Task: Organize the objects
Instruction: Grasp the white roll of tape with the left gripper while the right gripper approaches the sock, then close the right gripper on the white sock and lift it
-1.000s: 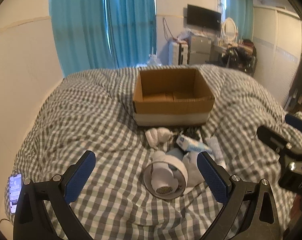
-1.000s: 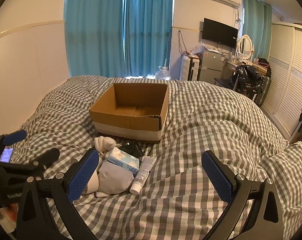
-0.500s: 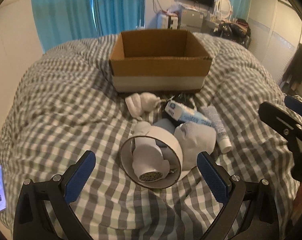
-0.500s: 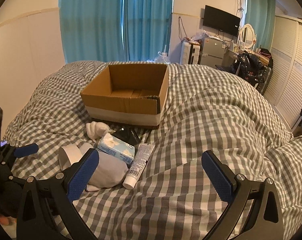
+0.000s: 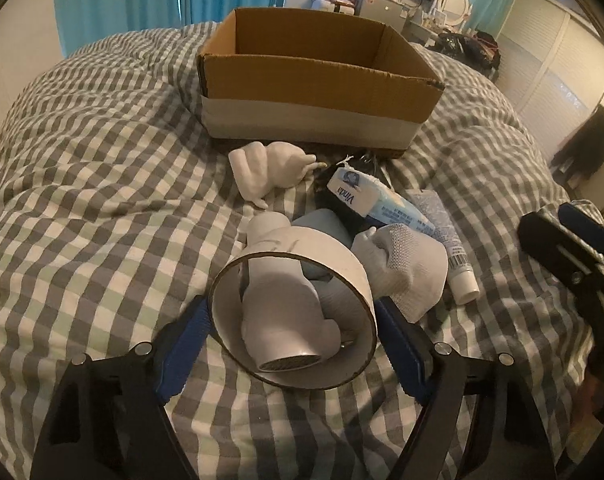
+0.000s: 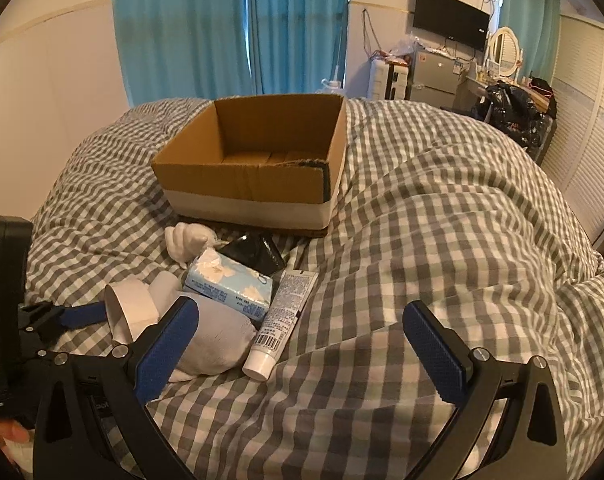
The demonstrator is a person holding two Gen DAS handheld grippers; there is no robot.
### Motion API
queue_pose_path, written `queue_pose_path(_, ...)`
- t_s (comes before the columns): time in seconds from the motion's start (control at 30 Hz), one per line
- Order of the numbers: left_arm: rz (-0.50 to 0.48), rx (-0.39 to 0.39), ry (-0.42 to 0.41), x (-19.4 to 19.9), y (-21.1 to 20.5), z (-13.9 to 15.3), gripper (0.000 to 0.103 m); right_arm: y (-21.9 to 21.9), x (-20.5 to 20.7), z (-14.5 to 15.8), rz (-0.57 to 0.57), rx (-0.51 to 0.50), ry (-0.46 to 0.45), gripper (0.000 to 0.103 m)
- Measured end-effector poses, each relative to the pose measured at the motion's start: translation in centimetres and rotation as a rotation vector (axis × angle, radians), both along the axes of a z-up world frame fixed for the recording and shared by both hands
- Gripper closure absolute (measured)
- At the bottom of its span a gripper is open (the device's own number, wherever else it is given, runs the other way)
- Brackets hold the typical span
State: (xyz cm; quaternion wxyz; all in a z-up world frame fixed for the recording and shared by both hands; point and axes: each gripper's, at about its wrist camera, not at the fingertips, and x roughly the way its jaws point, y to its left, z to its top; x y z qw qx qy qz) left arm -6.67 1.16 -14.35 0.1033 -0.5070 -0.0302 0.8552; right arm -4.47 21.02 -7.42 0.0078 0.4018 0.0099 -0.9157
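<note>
A pile of small things lies on the checked bed before an open cardboard box (image 5: 314, 92) (image 6: 257, 184). In the left wrist view a white tape roll (image 5: 302, 280) with a white sock stuffed through it sits between the fingers of my left gripper (image 5: 293, 344); the pads stand at its two sides, still spread wide. Behind it lie a white mesh sock (image 5: 406, 264), a blue tissue pack (image 5: 366, 196) (image 6: 229, 284), a tube (image 5: 450, 248) (image 6: 281, 312) and a white sock bundle (image 5: 269, 172). My right gripper (image 6: 302, 344) is open and empty, right of the pile.
A black pouch (image 6: 253, 252) lies between the tissue pack and the box. The right gripper's body (image 5: 574, 264) shows at the right edge of the left wrist view. Blue curtains, a TV and furniture stand beyond the bed.
My left gripper moved forward and down until its fingers flank the tape roll. My right gripper moved closer to the pile and stayed open.
</note>
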Motion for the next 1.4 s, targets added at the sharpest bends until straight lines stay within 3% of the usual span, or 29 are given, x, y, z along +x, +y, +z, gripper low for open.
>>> queue_pose_path(0.2,-0.009,-0.012,0.078,1.1,-0.4,2.6,0.020,-0.5,-0.4,-0.3,0.019,0.006,-0.015,0.002)
queue_pose_path(0.37,-0.005,-0.070,0.142,1.4,-1.6,5.4,0.020,-1.0,-0.6,0.2,0.034,-0.033,-0.009,0.002)
queue_pose_path(0.63,0.085,-0.102,0.156,0.3,-4.9,5.7,0.020,-3.8,-1.6,-1.1,0.103,0.009,-0.061,0.003)
queue_pose_path(0.73,0.093,-0.103,0.140,-0.1,-5.3,5.1,0.020,-5.2,-2.4,-2.5,0.140,0.029,-0.120,0.011)
queue_pose_path(0.77,0.090,-0.101,0.141,0.1,-5.5,4.9,0.020,-5.8,-2.7,-3.2,0.160,0.037,-0.147,0.017)
queue_pose_path(0.97,0.077,-0.105,0.147,0.0,-5.2,4.4,0.020,-7.2,-3.6,-5.9,0.211,0.042,-0.235,0.027)
queue_pose_path(1.2,0.079,-0.096,0.150,0.1,-5.2,4.2,0.020,-7.3,-3.3,-6.0,0.213,0.047,-0.226,0.037)
queue_pose_path(1.4,0.077,-0.101,0.164,1.1,-5.0,5.0,0.020,-7.4,-2.1,-4.4,0.226,0.062,-0.168,0.041)
